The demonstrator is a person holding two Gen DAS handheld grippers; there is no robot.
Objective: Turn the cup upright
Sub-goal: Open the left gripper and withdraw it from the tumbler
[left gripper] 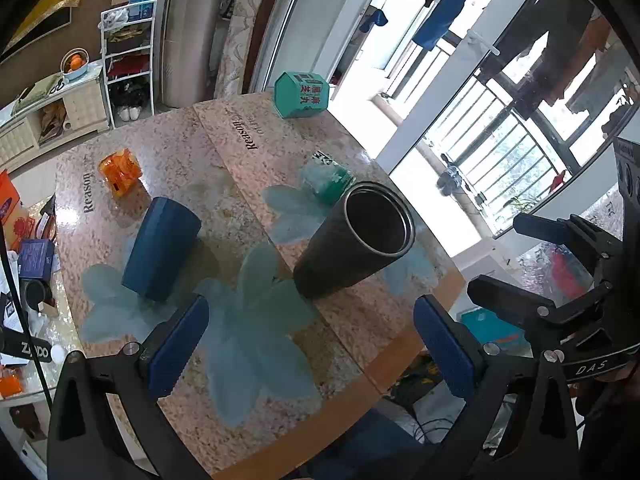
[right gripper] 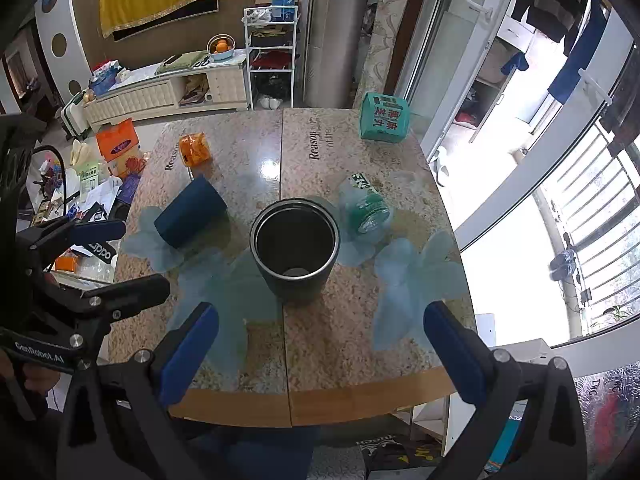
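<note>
A dark metal cup (left gripper: 352, 240) stands upright on the patterned table (left gripper: 224, 144), its open mouth up; it also shows in the right wrist view (right gripper: 295, 252). My left gripper (left gripper: 312, 348) is open and empty, held above the table a little short of the cup. My right gripper (right gripper: 320, 352) is open and empty, held back from the cup near the table's front edge (right gripper: 360, 396). The right gripper also shows at the right of the left wrist view (left gripper: 508, 256). The left gripper shows at the left of the right wrist view (right gripper: 120, 256).
A dark blue cylinder (right gripper: 191, 213) lies on its side left of the cup. A green bottle (right gripper: 366, 206) lies to its right. An orange packet (right gripper: 194, 149) and a teal box (right gripper: 384, 118) sit farther back. A window with bars is on the right.
</note>
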